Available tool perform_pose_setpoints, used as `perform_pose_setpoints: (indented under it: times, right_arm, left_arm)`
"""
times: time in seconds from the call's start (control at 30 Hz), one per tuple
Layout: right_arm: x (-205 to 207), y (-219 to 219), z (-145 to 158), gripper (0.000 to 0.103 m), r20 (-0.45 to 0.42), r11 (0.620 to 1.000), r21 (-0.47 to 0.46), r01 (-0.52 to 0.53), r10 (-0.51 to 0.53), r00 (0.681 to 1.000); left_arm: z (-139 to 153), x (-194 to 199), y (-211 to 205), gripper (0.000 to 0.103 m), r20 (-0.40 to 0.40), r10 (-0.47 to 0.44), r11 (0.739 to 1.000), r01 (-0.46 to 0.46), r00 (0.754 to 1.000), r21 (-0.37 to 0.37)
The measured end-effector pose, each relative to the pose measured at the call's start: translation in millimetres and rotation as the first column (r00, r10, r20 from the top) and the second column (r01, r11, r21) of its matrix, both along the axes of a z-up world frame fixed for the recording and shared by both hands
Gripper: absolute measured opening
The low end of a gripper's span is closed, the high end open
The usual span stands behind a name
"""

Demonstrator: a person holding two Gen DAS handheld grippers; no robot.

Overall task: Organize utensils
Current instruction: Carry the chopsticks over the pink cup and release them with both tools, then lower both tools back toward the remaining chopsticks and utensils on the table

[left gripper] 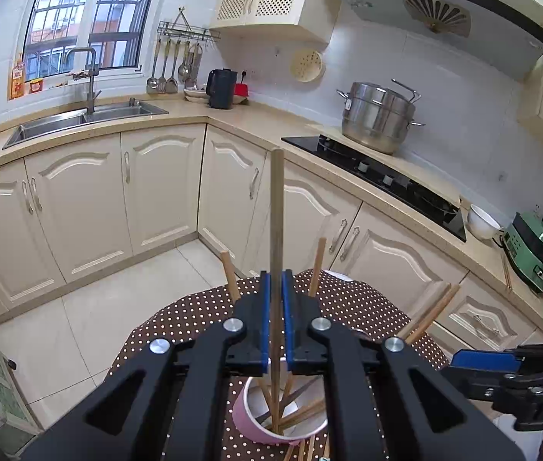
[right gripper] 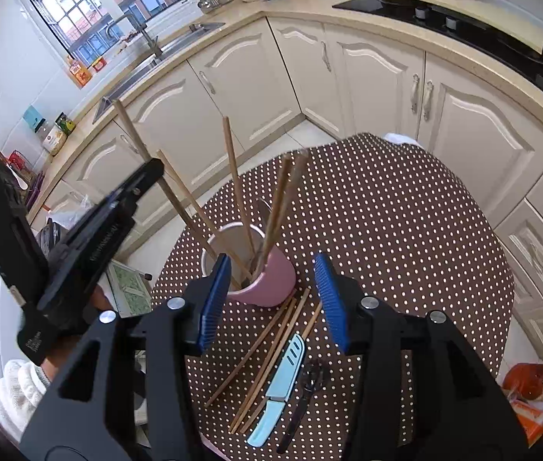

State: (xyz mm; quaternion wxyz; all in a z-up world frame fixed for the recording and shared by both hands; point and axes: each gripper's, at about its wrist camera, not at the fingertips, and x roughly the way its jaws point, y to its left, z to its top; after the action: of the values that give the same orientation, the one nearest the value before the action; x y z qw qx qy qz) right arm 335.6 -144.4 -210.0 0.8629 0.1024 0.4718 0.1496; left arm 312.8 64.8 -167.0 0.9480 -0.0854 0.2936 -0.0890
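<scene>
My left gripper [left gripper: 276, 280] is shut on a wooden chopstick [left gripper: 276, 207] that stands upright, its lower end inside the pink cup [left gripper: 248, 418]. The cup [right gripper: 271, 280] stands on the brown dotted table [right gripper: 386, 223] and holds several chopsticks [right gripper: 233, 176]. My right gripper [right gripper: 277, 272] is open and empty, just in front of the cup. Several loose chopsticks [right gripper: 271, 349], a light blue knife [right gripper: 281, 380] and a black utensil [right gripper: 306, 395] lie on the table between its fingers. The left gripper also shows in the right wrist view [right gripper: 156, 167], above and left of the cup.
Cream kitchen cabinets [left gripper: 156, 188] curve round behind the table. A sink [left gripper: 83, 119], a black kettle [left gripper: 221, 88], a steel steamer pot [left gripper: 377, 117] and a black hob [left gripper: 379, 176] sit on the counter. An orange bag [right gripper: 528, 384] lies right of the table.
</scene>
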Motion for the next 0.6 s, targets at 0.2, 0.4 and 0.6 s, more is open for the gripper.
perform_pose_setpoints:
  times: [0.2,0.4,0.6]
  right_arm:
    - [-2.9,0.6,-16.2,0.046,-0.04,1.0,-0.008,0.001,-0.001,0.999]
    - [-5.3,2.9,-26.6,0.046,-0.06,1.0,-0.001,0.001,-0.001,0.998]
    - [-5.0,3.2,-32.4,0.046,-0.071,1.0,0.013,0.013,-0.012,0.997]
  left_arm:
    - [-6.3,-8.1,-2.3,0.006,-0.029,-0.017,1.0,0.017,0.999,0.011]
    - [-15.0,-21.8,-12.2,0.006,-0.07,-0.062,0.997,0.064,0.996,0.033]
    - [-18.4,-30.3,-24.6,0.006,-0.071,-0.096,0.992,0.102,0.993,0.081]
